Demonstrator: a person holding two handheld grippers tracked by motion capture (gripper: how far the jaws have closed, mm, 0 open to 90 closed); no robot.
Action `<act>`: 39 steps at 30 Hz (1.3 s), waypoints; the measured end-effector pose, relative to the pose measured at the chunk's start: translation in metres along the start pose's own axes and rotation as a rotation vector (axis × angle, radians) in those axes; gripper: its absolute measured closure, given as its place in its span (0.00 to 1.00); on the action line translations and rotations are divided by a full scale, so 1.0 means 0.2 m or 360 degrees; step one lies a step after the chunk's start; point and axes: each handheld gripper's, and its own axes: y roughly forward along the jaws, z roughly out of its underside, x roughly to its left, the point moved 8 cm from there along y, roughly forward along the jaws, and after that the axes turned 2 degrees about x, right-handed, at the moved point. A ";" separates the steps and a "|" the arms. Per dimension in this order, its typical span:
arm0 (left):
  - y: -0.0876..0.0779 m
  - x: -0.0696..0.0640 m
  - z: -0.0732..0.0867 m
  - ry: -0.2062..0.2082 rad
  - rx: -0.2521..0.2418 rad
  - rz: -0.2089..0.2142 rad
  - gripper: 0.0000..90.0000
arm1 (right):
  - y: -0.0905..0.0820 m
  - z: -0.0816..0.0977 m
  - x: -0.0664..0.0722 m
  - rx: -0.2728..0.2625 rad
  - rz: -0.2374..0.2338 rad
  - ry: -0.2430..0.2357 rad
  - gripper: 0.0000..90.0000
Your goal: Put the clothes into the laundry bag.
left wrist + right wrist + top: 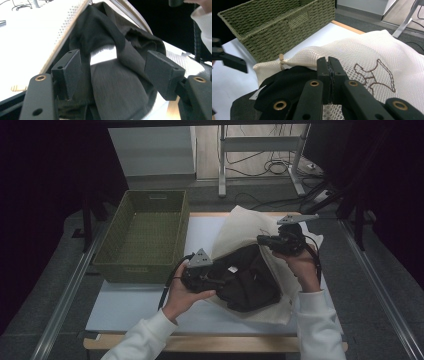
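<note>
Right claw (328,65) pinches the mesh bag (372,55) rim; left claw (112,72) gapes empty at nine o'clock, so we judge regripping the dark garment (247,280) comes next.

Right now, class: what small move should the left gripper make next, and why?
Probably close on the dark garment. The left gripper is open with the cloth between its jaws, half out of the mesh bag, whose rim the right gripper pinches open.
</note>
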 end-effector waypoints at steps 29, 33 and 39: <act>0.25 -0.01 0.26 -0.0034 0.0287 0.0073 0.43 | 0.01 0.01 0.00 0.0013 0.0004 -0.0014 0.99; 0.26 -0.02 0.27 -0.0006 0.0291 0.0063 0.57 | 0.01 0.01 0.00 0.0018 0.0004 -0.0014 0.99; 0.32 -0.02 0.31 0.0054 0.0366 0.0080 0.82 | 0.02 0.01 0.01 0.0031 0.0003 -0.0024 0.99</act>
